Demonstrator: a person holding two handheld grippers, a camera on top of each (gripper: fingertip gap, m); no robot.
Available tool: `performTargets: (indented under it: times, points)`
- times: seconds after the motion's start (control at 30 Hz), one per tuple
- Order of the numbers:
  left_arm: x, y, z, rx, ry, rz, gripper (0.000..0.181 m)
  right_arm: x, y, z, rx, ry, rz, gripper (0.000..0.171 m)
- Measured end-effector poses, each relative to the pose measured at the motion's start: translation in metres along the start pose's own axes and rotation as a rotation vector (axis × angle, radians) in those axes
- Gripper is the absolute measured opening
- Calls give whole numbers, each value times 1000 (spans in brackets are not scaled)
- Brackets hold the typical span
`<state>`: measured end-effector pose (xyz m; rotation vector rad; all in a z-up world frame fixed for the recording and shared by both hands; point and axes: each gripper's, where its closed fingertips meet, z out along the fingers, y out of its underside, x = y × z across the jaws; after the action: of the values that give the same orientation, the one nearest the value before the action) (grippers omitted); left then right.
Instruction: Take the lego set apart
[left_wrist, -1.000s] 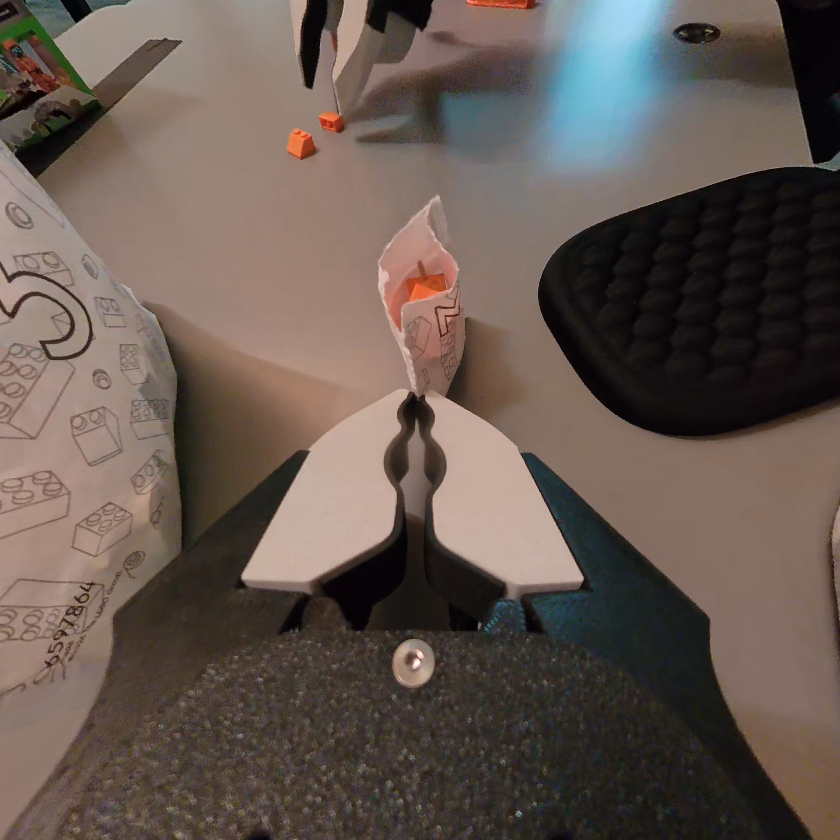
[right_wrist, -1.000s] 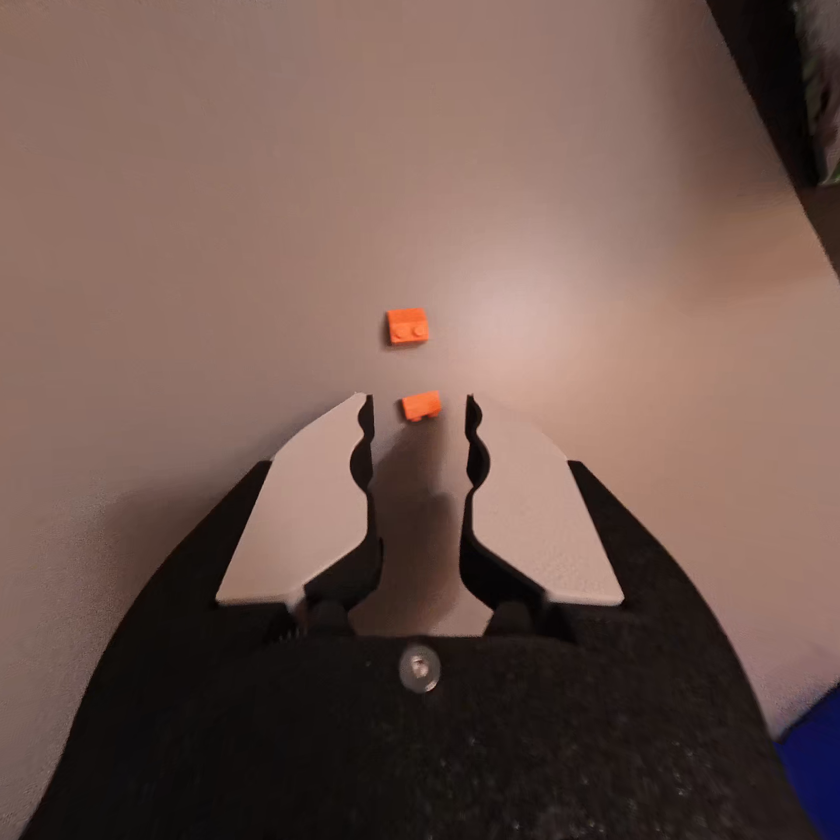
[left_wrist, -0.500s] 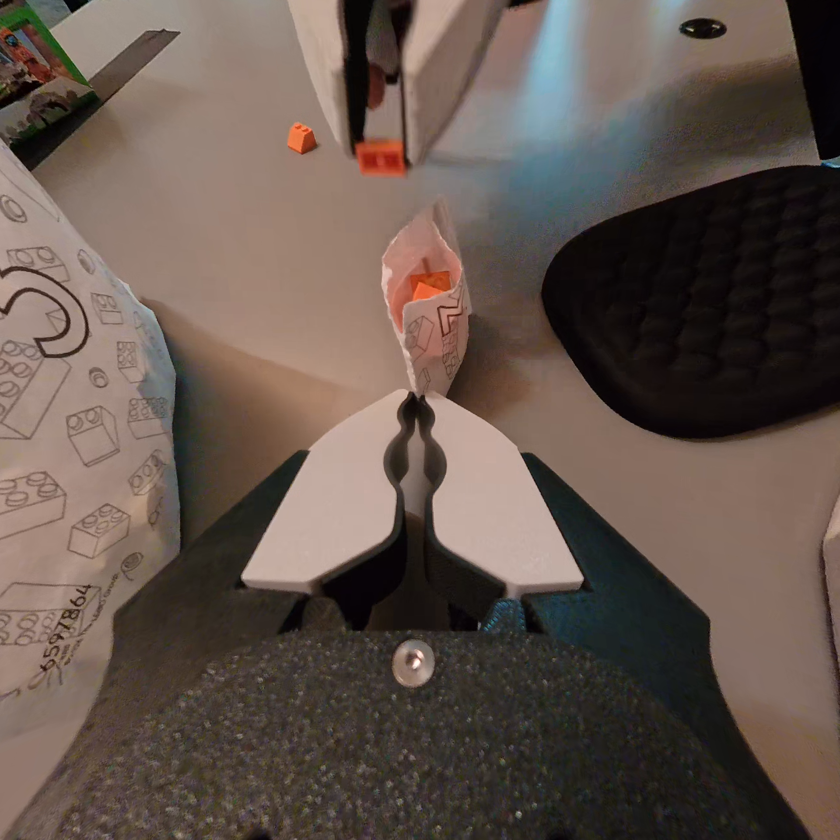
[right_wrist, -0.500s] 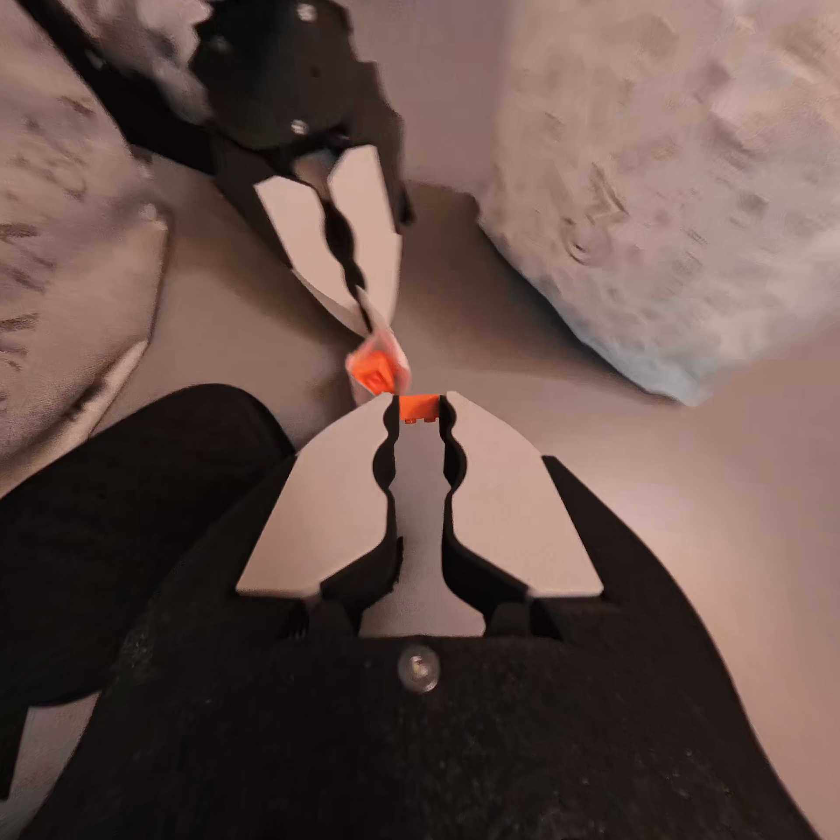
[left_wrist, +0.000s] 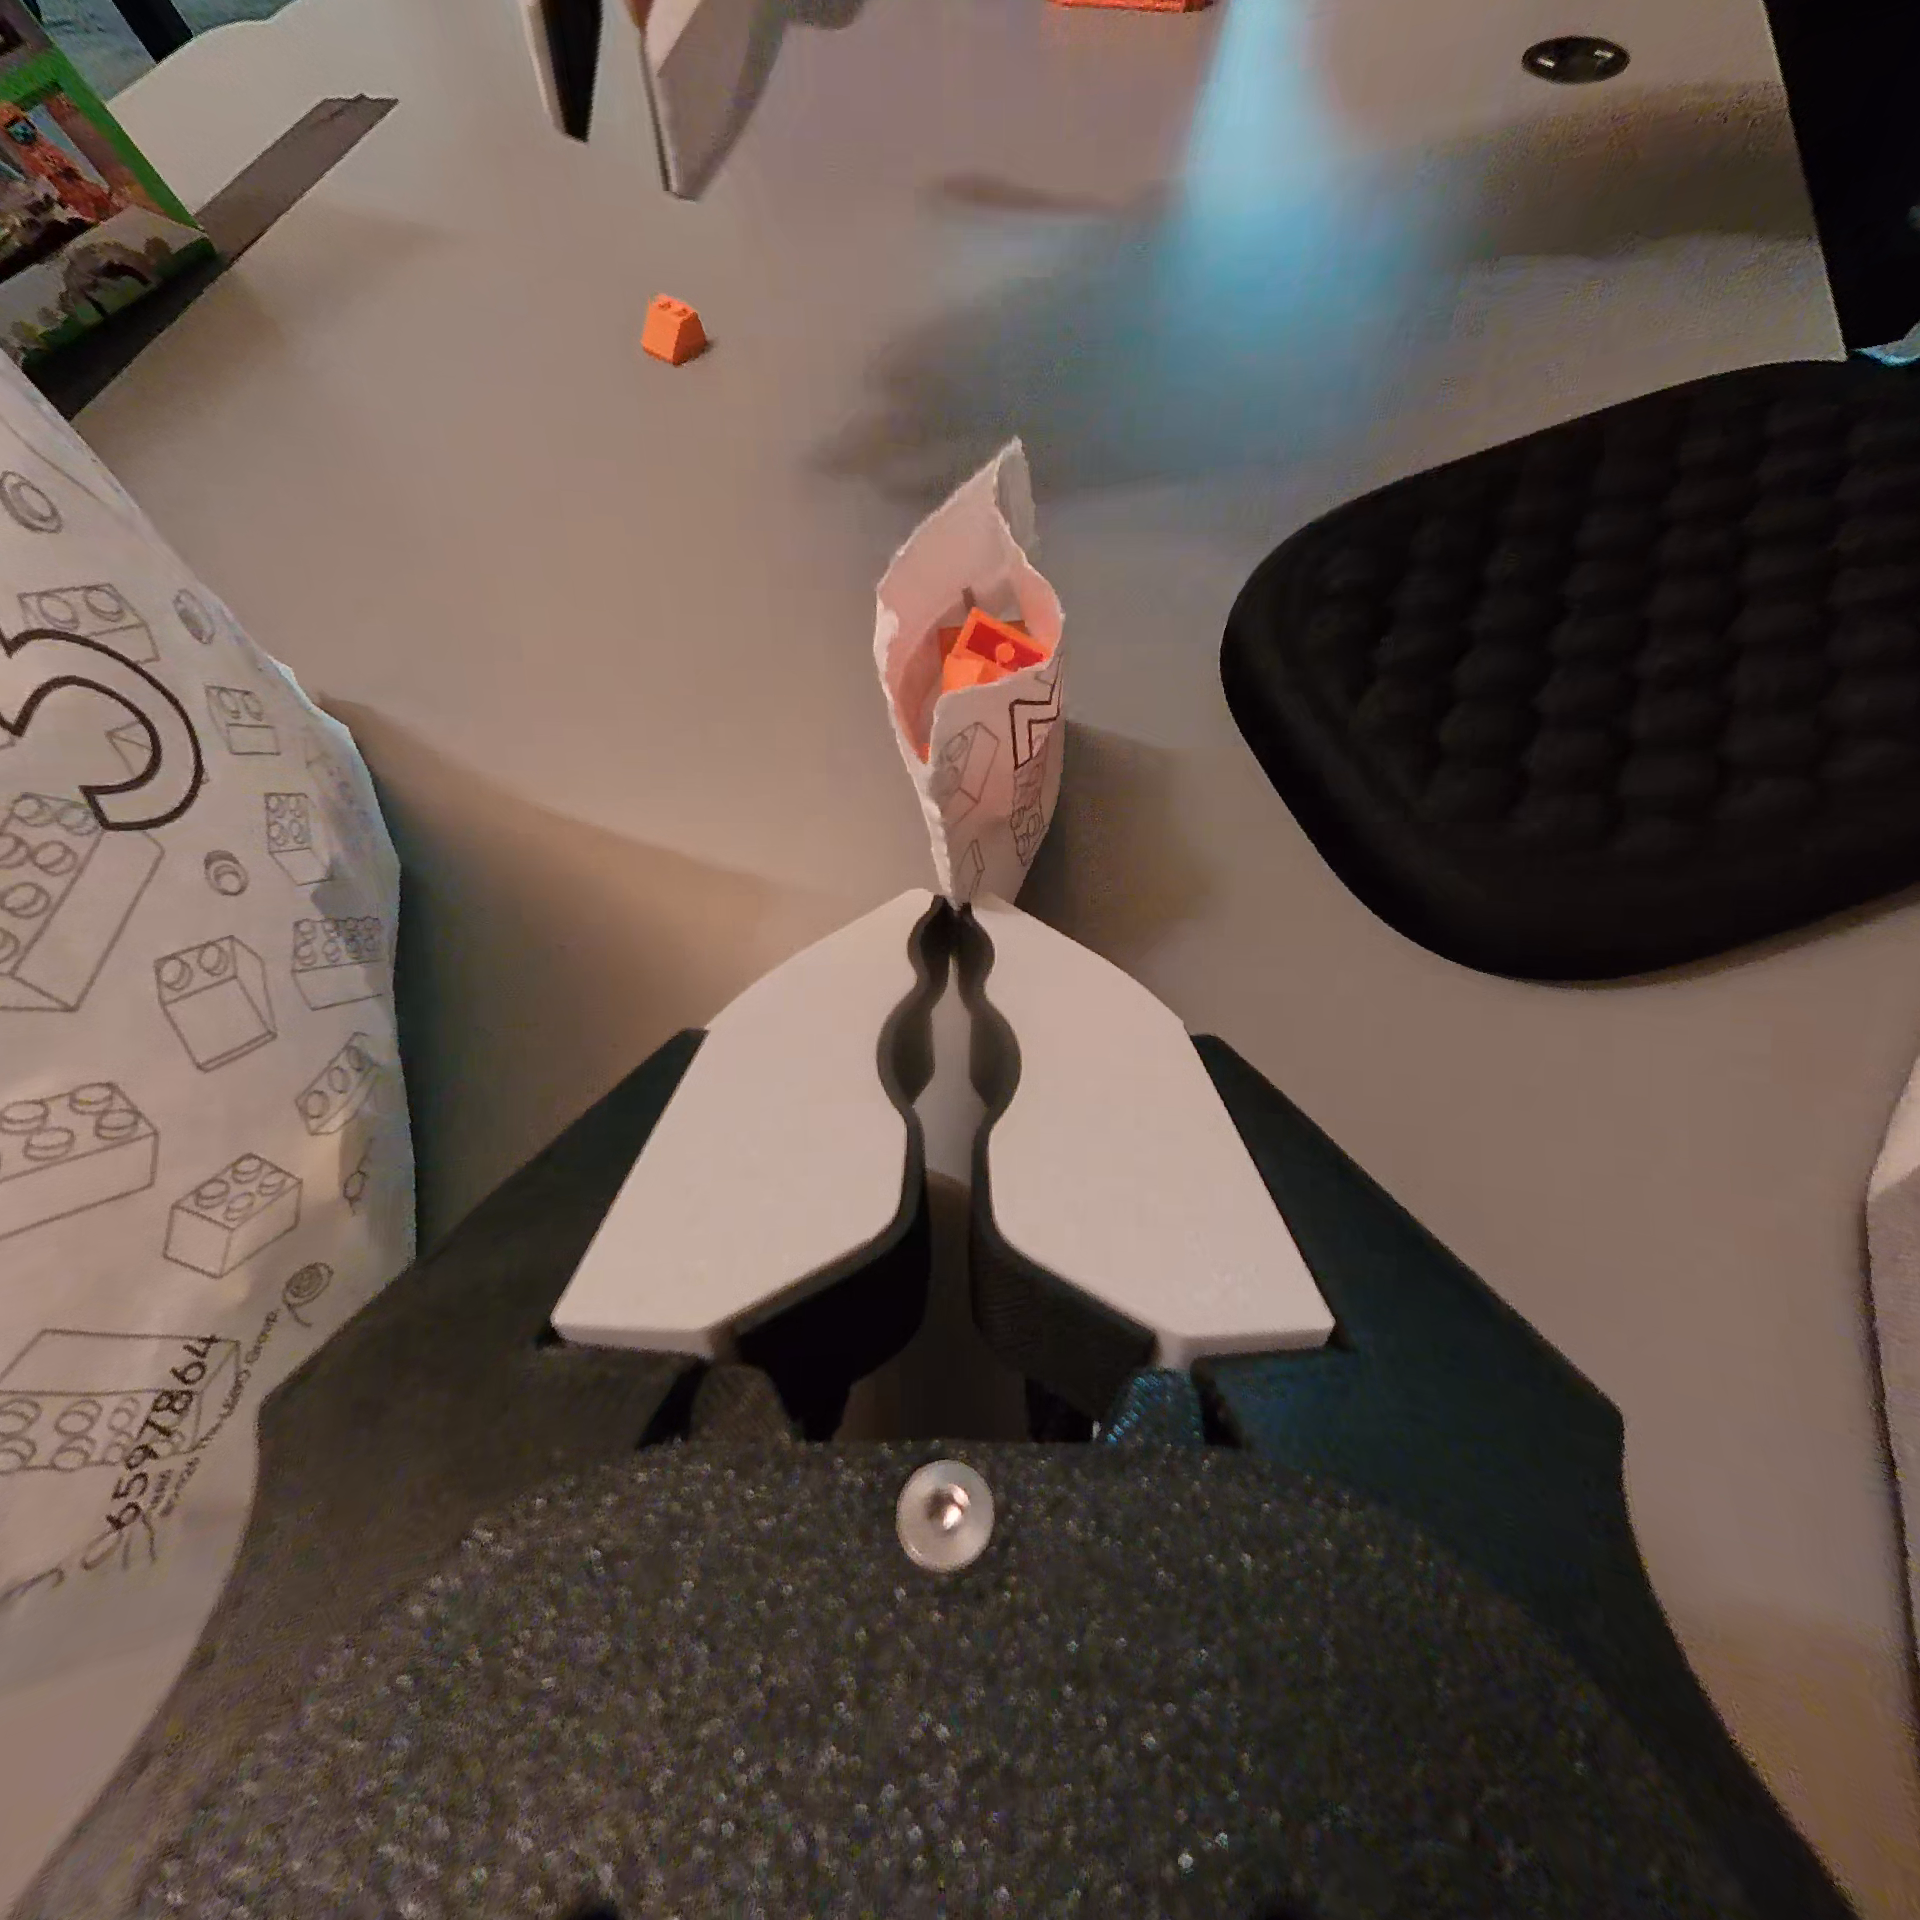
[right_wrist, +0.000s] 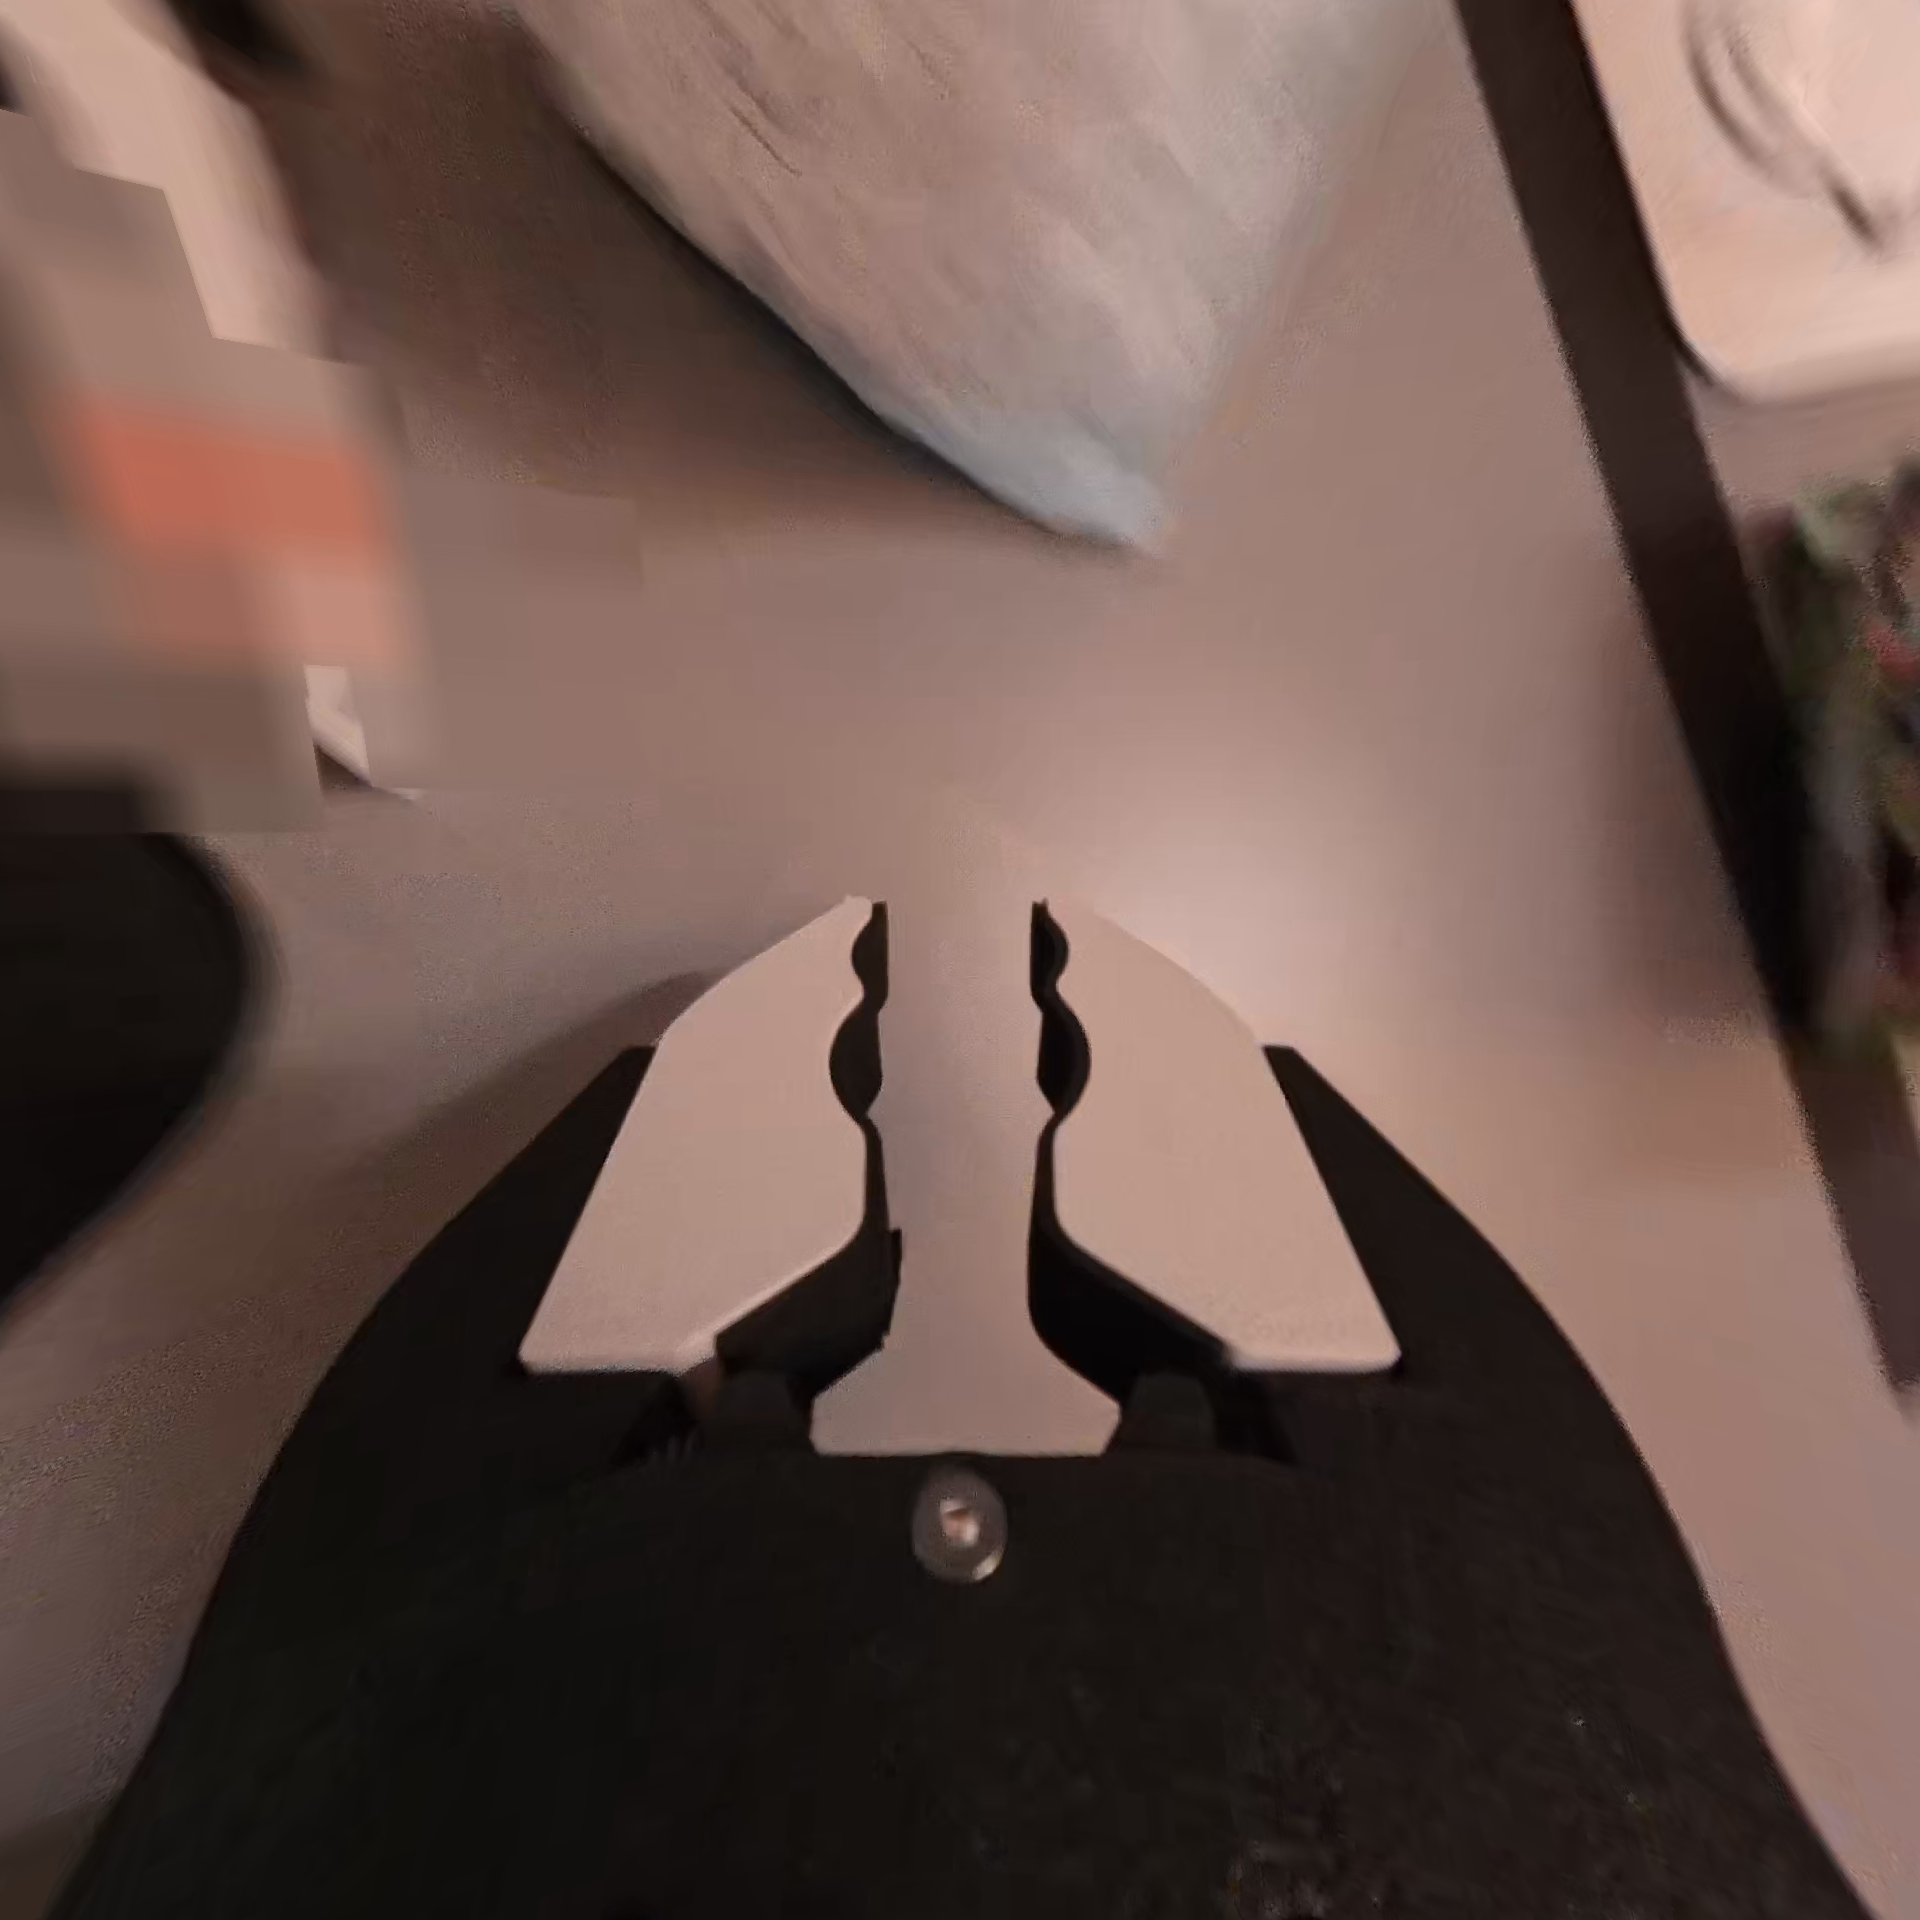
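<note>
Since the previous frame, right gripper (right_wrist: 959, 914) has released its orange brick and drawn back, jaws parted and empty.

Left gripper (left_wrist: 957, 910) is clamped on the bottom corner of a small paper bag (left_wrist: 982, 727), held upright, mouth up, with orange bricks (left_wrist: 987, 655) inside. One loose orange slope brick (left_wrist: 673, 329) lies on the table (left_wrist: 540, 540) beyond; a large printed bag (left_wrist: 156, 935) stands left, a black pad (left_wrist: 1610, 675) right.

A home or office desk (left_wrist: 540, 540): cable grommet (left_wrist: 1575, 57), black wrist rest (left_wrist: 1600, 675), toy box (left_wrist: 73, 208).

Grey table (left_wrist: 540, 540): brick (left_wrist: 672, 328), seemingly mat (left_wrist: 1621, 675).
</note>
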<state>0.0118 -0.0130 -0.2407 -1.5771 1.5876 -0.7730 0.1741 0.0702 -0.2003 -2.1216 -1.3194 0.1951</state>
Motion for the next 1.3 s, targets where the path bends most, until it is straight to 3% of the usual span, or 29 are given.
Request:
performTargets:
  times: [0.07,0.13,0.27,0.3,0.43,0.6,0.7,0.83,1.13,1.23,1.3]
  points:
    - [0,0,0,1,-2,4,1,36,43,6,-112,57,75,26]
    - [0,0,0,-1,-6,4,1,48,68,17,-148,11,171,30]
    - [-3,1,0,-3,-15,-1,1,47,78,37,-157,-46,179,31]
    - [-3,1,0,-3,-15,-5,1,46,78,40,-158,-54,172,20]
    - [-5,2,1,-6,-16,-15,1,23,42,31,-71,-137,127,16]
    - [-4,2,2,-9,-5,-15,1,-75,-59,3,131,-356,-108,17]
    - [-3,1,1,-6,-2,-9,1,-116,-84,7,131,-366,-245,17]
    - [-2,2,0,-8,-3,1,1,-137,-80,20,76,-389,-286,21]
    - [-2,2,0,-7,-4,12,1,-130,-50,19,-9,-316,-218,36]
    - [-1,2,0,-6,-5,15,1,-136,-48,30,9,-306,-189,27]
    - [0,0,-1,0,0,20,1,-134,-49,33,32,-279,-200,1]
